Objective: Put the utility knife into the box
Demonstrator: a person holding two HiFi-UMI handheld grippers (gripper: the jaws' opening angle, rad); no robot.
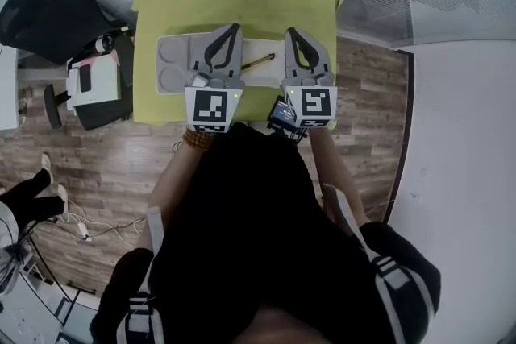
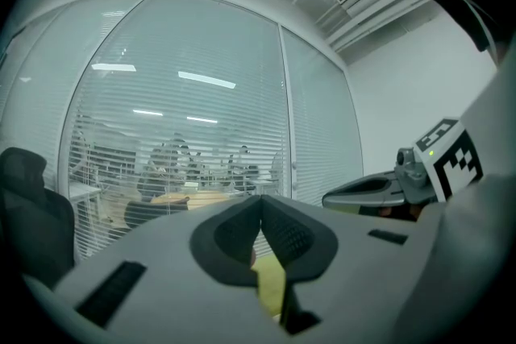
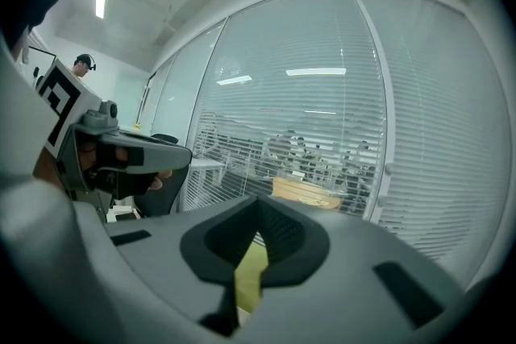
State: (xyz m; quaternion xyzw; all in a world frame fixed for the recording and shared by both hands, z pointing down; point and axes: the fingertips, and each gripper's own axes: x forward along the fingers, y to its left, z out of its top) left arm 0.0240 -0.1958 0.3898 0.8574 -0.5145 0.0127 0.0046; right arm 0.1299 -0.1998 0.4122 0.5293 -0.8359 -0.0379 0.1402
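In the head view a slim utility knife (image 1: 258, 61) lies on the green table (image 1: 242, 0), in the gap between my two grippers. A grey box (image 1: 173, 64) with round compartments sits on the table at the left. My left gripper (image 1: 234, 28) hovers over the box's right part, shut and empty. My right gripper (image 1: 289, 32) is just right of the knife, also shut and empty. In the left gripper view the left gripper (image 2: 260, 204) has its tips together, with the right gripper (image 2: 375, 189) beside it. The right gripper view shows the right gripper (image 3: 258, 205) with its jaws closed.
A black office chair (image 1: 48, 12) and a low stand with small items (image 1: 93, 84) are left of the table. Glass walls with blinds (image 2: 185, 133) run behind the table. Cables (image 1: 81, 228) and another person's leg (image 1: 28, 197) are on the wooden floor at the left.
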